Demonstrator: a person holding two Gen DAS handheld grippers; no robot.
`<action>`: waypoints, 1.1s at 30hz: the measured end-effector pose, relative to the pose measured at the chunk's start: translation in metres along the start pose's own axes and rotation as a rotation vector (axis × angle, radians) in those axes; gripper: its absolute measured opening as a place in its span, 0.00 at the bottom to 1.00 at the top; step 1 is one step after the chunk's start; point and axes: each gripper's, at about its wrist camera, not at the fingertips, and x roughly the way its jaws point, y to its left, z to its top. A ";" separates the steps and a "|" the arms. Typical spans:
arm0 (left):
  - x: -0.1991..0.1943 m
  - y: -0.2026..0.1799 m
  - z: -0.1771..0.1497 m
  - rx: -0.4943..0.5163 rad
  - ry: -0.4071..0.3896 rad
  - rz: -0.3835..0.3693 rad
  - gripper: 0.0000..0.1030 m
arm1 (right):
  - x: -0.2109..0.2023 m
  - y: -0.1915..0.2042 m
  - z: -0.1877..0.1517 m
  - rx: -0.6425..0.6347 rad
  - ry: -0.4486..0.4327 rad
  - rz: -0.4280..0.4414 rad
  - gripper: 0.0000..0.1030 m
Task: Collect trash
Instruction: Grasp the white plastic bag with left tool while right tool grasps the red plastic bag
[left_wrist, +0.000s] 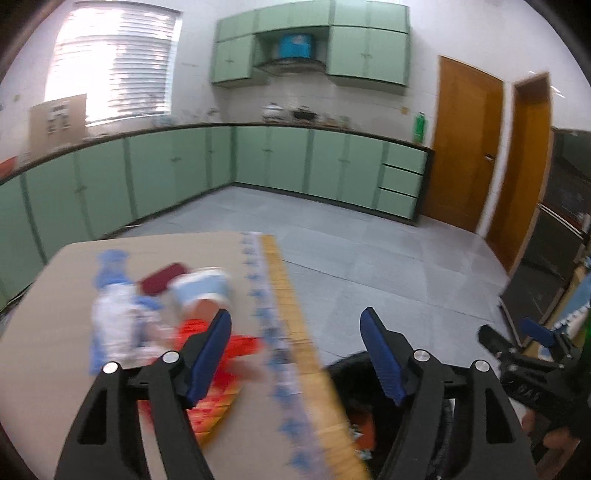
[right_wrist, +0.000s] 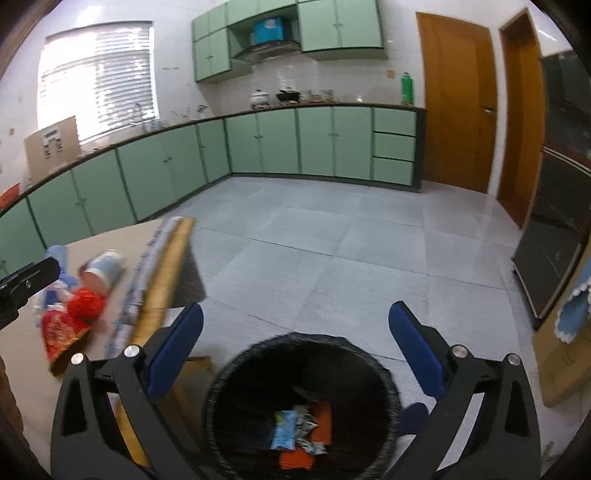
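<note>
Your right gripper hangs empty over the black bin, fingers wide apart, wrappers lying inside. Your left gripper, also spread and empty, sits at the table edge beside the red packet and blue-white trash, all blurred.

Black bin, red wrapper, mint-green cabinets.

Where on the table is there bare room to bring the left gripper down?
Bare tabletop lies left of the white-and-blue wrapper, out to the rim. The middle is crowded: paper cup, dark red packet, red snack bag. The left gripper is open.
</note>
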 end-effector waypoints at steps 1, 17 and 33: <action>-0.006 0.016 -0.001 -0.016 -0.006 0.033 0.70 | -0.001 0.012 0.003 -0.012 -0.003 0.018 0.95; -0.038 0.159 -0.037 -0.124 0.033 0.302 0.72 | 0.011 0.172 -0.005 -0.178 0.057 0.280 0.95; -0.016 0.171 -0.042 -0.149 0.048 0.289 0.72 | 0.072 0.212 0.009 -0.238 0.133 0.296 0.95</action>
